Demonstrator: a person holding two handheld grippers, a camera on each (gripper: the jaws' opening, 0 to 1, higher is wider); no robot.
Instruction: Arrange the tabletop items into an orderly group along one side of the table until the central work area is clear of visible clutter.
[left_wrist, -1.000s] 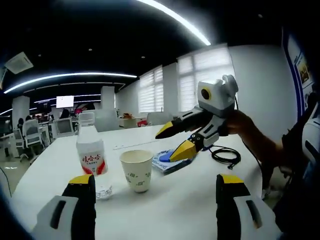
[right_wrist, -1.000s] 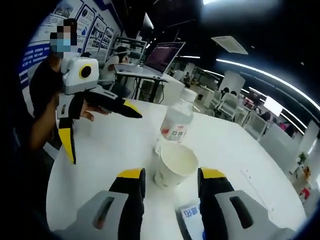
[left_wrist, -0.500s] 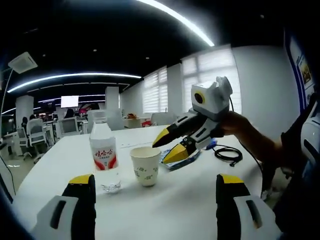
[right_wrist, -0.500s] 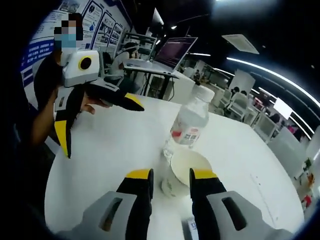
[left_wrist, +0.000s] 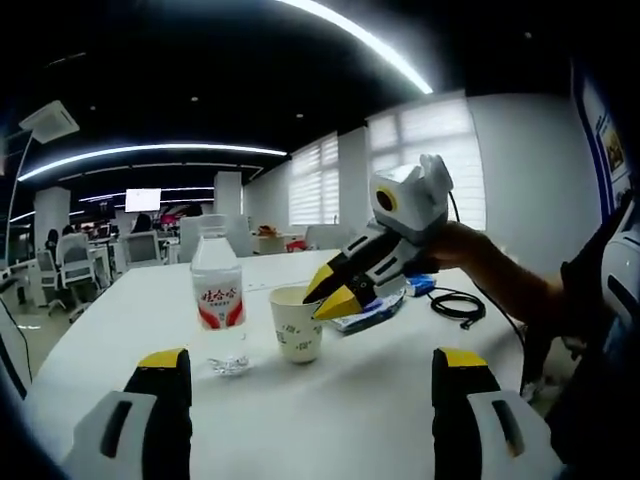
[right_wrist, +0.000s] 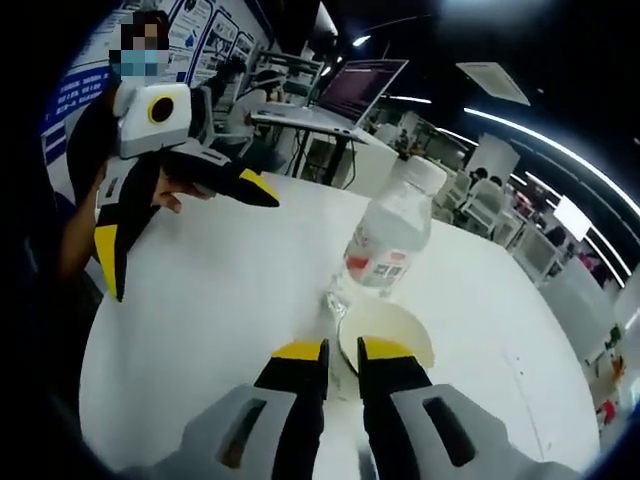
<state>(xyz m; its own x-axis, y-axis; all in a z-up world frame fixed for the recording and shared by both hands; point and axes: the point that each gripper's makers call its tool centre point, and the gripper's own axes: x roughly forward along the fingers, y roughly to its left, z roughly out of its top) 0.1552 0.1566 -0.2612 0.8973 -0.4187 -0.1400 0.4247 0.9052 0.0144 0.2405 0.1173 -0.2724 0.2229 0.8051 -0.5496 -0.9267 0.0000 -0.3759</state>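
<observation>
A white paper cup (left_wrist: 298, 330) stands mid-table beside a clear water bottle (left_wrist: 218, 300) with a red label. My right gripper (left_wrist: 325, 300) comes in from the right, and its yellow tips pinch the cup's near rim. In the right gripper view its jaws (right_wrist: 343, 350) stand nearly together over the wall of the cup (right_wrist: 395, 325), with the bottle (right_wrist: 390, 240) just behind. My left gripper (left_wrist: 310, 365) is open wide, short of the cup and holding nothing. In the right gripper view the left gripper (right_wrist: 185, 235) is held by a person's hand at the left.
A blue-and-white packet (left_wrist: 378, 308) lies behind the cup, and a coiled black cable (left_wrist: 458, 306) sits further right. The white table (right_wrist: 200, 330) has bare surface on the near left. A laptop (right_wrist: 350, 95) stands on another desk beyond.
My right gripper's jaws have narrowed from wide open to pinching the cup's rim as it moved in. The left gripper stays open, and its view has shifted slightly.
</observation>
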